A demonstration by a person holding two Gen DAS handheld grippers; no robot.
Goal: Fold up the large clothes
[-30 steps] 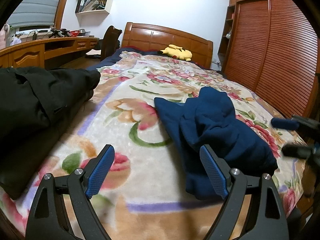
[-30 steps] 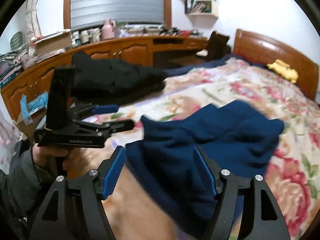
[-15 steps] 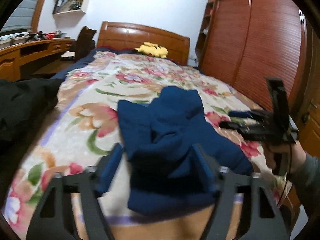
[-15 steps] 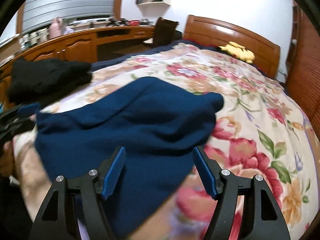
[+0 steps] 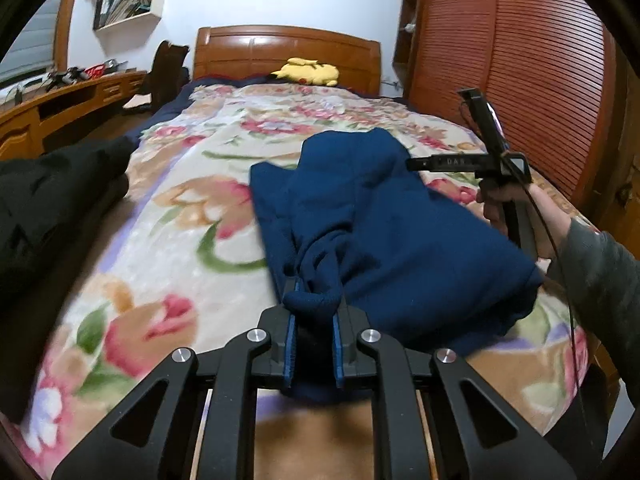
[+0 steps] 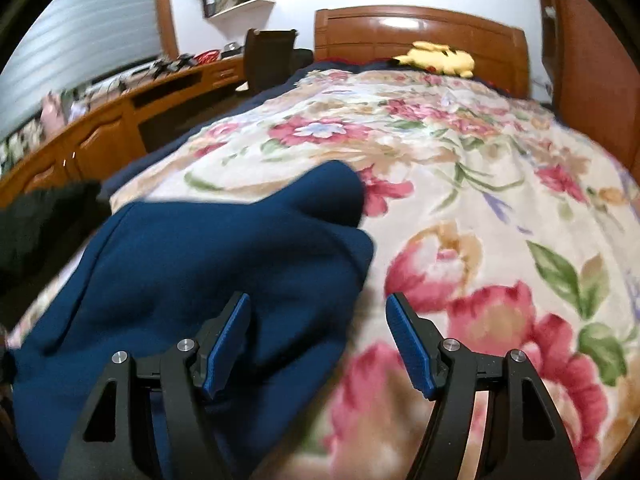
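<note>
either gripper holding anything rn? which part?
Left gripper: jaws just closed on a bunched near edge of the crumpled navy-blue fleece garment. Right gripper: open, holds nothing, over the garment's edge.

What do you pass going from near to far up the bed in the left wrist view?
Left gripper → blue garment → floral blanket → yellow plush → headboard.

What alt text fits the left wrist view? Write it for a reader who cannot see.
The left gripper has just closed its jaws on a bunched fold of the navy garment lying on a floral blanket. At right, a hand holds the right gripper over the garment; a yellow plush toy sits by the headboard.
</note>
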